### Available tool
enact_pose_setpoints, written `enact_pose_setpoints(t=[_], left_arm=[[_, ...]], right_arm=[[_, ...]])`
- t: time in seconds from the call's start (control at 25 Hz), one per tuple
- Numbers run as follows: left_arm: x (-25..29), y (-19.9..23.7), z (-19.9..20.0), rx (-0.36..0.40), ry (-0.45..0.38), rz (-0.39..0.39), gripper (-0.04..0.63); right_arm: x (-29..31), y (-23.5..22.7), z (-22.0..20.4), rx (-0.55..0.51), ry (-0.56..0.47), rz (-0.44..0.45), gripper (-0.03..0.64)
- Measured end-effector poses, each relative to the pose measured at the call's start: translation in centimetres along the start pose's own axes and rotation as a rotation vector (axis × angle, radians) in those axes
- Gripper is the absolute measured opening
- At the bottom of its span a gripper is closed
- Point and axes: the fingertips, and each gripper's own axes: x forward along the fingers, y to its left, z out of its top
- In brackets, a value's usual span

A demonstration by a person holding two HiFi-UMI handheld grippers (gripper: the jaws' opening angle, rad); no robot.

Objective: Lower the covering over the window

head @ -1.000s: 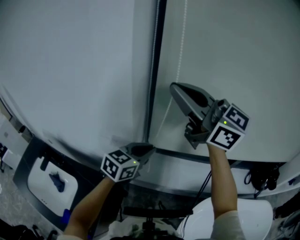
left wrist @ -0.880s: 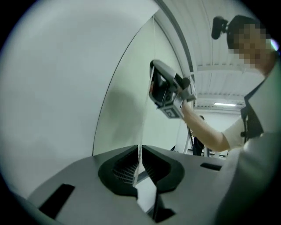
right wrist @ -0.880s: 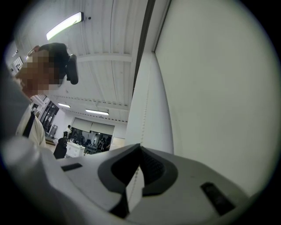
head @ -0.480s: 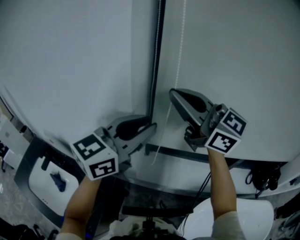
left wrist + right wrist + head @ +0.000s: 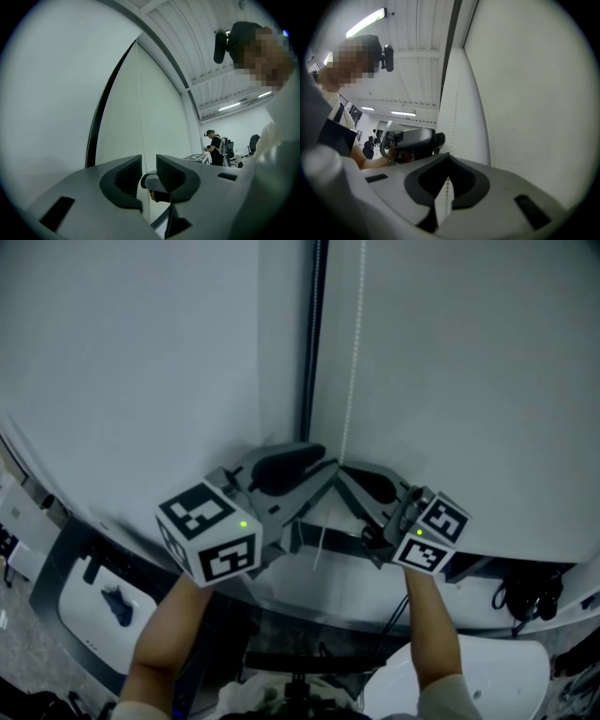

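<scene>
2 grippers are up at the window, tips almost meeting; right gripper [image 5: 447, 180] has jaws closed tight, pinching the bead chain [image 5: 352, 362] between its pads; chain runs straight up from its tips, a short tail hanging under them; left gripper [image 5: 149, 174] is just to the left of the right one, at about the same height, jaws partway apart, having just been opening; nothing gripped; chain lines up w/ the gap, close to the left-hand pad, no pad pressing on it; can't tell if it sits inside the gap or just past the tips; right gripper's tip shows through that gap, just beyond; each gripper is on a bare forearm coming up from below.

Past the tips: chain hangs in front of the blind [image 5: 469, 381], a flat pale sheet filling the space ahead of and right of both grippers; dark upright [image 5: 314, 334] rises just left of the chain, above the left gripper's tips; second blind [image 5: 131, 362] spreads to the left of that gripper, beyond the upright; dark horizontal bar [image 5: 487, 563] runs just below both grippers, can't tell if it's the bottom rail or the frame.

Far off, behind the left gripper's right side: person [image 5: 215, 149] standing; ceiling lights [image 5: 234, 105] above.
</scene>
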Motion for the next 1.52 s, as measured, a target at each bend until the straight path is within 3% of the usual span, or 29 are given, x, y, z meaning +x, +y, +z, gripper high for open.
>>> enact_pose_setpoints(t=[0.64,0.88,0.96,1.2,1.44,1.52], left_arm=[[2.8,0.5,2.8,0.041,-0.016,0.005,0.086],[3.3,0.5,3.5,0.08,-0.018,0.032,0.084],[3.3,0.5,3.6,0.091,-0.018,0.039,0.043],[3.0,0.7,3.5,0.021,-0.018,0.052,0.023],[2.5,1.2,3.6,0.109,-0.003,0.124,0.023],[2.5,1.2,3.6,0.118,0.006,0.128,0.023]], right_arm=[[-1.5,1.9,-4.4,0.084,-0.019,0.006,0.008],[-1.6,1.9,-4.7,0.068,-0.007,-0.004,0.008],[-1.7,1.7,-4.7,0.064,-0.005,-0.012,0.008],[-1.6,1.7,-4.6,0.014,0.036,-0.03,0.007],[-1.7,1.4,-4.3,-0.028,0.11,-0.08,0.011],[-2.2,1.0,-3.7,0.039,0.097,-0.079,0.063]])
